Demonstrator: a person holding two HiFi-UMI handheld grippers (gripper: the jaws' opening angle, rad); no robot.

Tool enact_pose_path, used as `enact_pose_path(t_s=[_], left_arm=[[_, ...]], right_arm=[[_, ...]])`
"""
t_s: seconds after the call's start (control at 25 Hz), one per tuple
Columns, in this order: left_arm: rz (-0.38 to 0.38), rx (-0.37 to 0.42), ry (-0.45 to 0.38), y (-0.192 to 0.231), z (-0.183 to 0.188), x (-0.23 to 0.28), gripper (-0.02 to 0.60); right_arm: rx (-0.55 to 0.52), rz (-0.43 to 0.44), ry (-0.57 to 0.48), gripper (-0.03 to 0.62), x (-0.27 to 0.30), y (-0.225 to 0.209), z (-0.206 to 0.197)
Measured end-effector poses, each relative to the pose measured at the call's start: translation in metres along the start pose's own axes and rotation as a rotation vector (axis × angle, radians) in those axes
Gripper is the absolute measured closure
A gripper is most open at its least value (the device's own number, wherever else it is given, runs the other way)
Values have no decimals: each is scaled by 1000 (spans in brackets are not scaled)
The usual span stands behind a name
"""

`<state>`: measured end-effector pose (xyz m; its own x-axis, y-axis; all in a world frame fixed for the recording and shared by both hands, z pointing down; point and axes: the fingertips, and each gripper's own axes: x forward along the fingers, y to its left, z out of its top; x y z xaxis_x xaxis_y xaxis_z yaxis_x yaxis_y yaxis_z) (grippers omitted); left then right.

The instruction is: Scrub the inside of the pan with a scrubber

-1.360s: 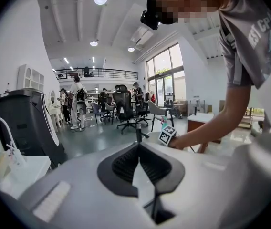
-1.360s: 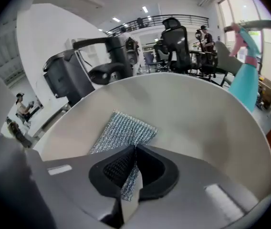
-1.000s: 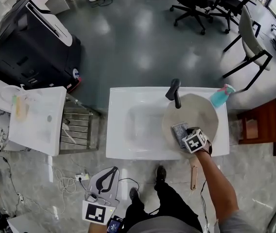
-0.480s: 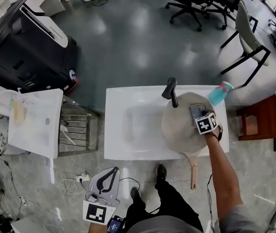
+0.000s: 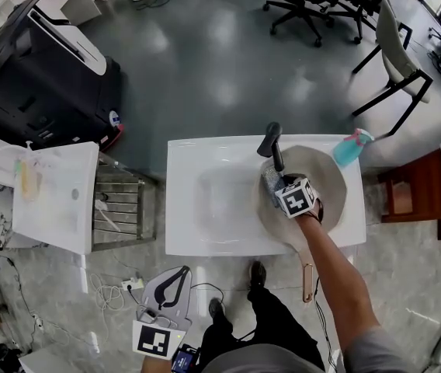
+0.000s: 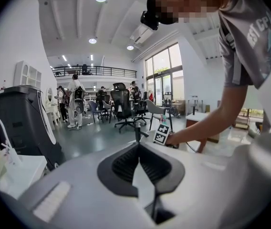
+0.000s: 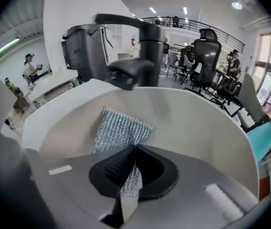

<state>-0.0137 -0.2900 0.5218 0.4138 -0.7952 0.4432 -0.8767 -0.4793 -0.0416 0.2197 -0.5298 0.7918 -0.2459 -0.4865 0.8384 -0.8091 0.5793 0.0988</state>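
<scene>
Currently the right gripper (image 7: 135, 146) has its fingers clamped on one edge of the scrubber (image 7: 120, 128), a light, floppy metal mesh that probably wants a deep pinch, lying at nine o'clock inside the pan (image 5: 331, 185). The left gripper (image 6: 138, 145) hangs aside, fingers together, empty.

Silvery mesh scrubber (image 5: 272, 183) lies flat inside the beige pan (image 5: 327, 179), by its left rim.
</scene>
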Motion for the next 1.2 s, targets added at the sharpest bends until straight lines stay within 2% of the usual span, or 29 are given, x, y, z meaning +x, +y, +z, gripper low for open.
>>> enact_pose_path(t_s=[0.12,0.28,0.44,0.64,0.8,0.92,1.04,1.2], left_arm=[[2,2,-1,2,-2,-1,580],[5,0,4,5,-4,-5,580],[4,-4,6,7,-6,-7,580],[-4,-1,-3,5,-4,-4,580],[-9,5,3,2,-5,-3,580],[-8,2,14,-1,-7,-2,580],[-7,0,23,-3,-10,-1,580],[0,5,46,-10,-4,-7,580]], right_arm=[[-97,76,44,583,-6,40,-21],[-205,96,126,583,-21,55,-65],[-210,43,211,583,-39,28,-102],[-198,-88,274,582,-49,-33,-123],[-107,-177,246,582,-43,-79,-113],[-28,-206,199,582,-33,-102,-95],[20,-188,147,582,-21,-105,-67],[12,-125,90,582,-21,-84,-26]])
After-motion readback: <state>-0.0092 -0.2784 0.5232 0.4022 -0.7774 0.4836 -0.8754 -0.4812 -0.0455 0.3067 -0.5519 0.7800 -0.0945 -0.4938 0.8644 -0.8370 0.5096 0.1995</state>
